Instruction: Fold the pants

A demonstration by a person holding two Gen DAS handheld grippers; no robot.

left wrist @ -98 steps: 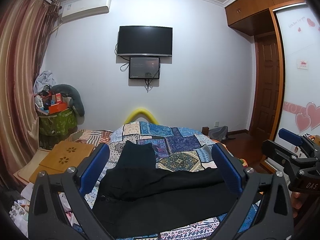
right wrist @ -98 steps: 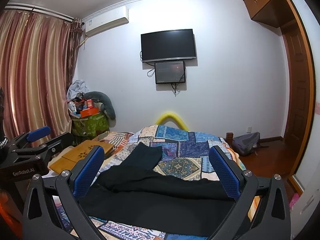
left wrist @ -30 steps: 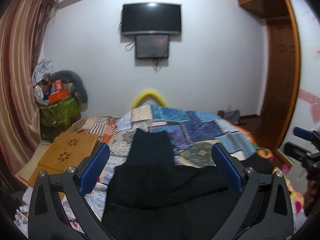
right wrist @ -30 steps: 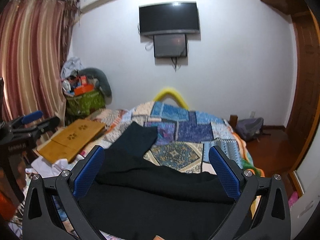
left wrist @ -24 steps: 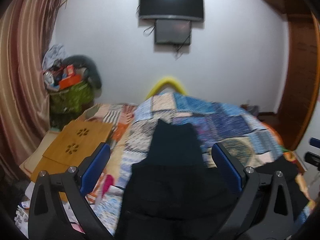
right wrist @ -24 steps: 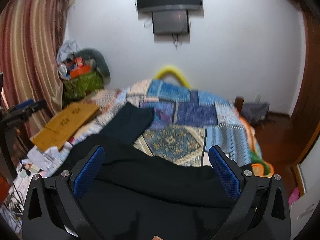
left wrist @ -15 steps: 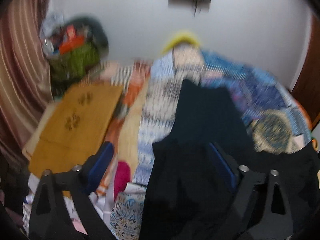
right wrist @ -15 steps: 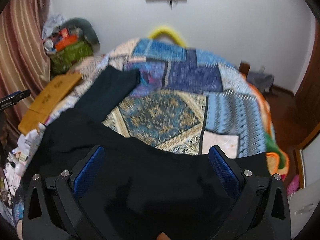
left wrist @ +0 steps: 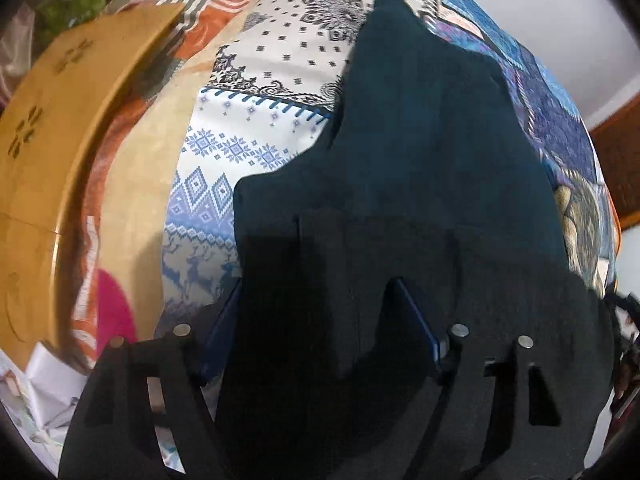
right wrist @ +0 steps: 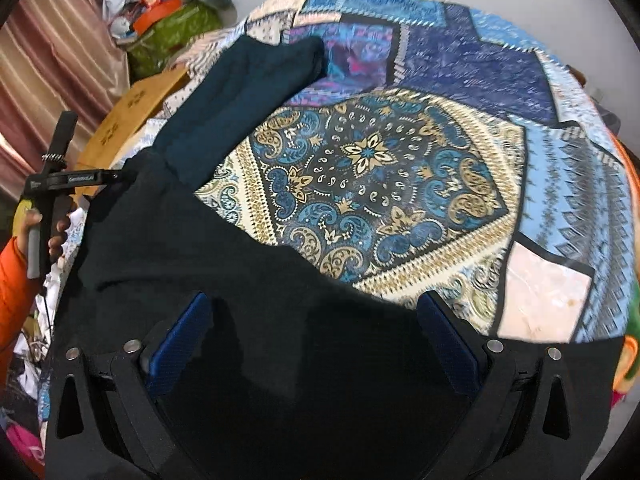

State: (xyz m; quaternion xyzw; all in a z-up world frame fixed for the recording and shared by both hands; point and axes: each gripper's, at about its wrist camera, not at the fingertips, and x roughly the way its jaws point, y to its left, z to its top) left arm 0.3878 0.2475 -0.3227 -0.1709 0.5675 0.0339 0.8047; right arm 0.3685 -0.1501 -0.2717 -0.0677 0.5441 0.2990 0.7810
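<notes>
Dark pants lie on the patchwork bedspread, one leg stretching away, the other running right across the near edge. My left gripper is low over the near left part of the pants, fingers open, with dark cloth lying between and over them. My right gripper is open just above the pants at the near edge. The left gripper's handle shows at the left of the right wrist view.
A wooden lap table lies left of the bed. A cluttered green box stands at the far left by the curtain. The bedspread lies bare to the right of the far leg.
Both grippers have tilted down from facing the wall and dropped close to the pants. The left one now has cloth between its open fingers.
</notes>
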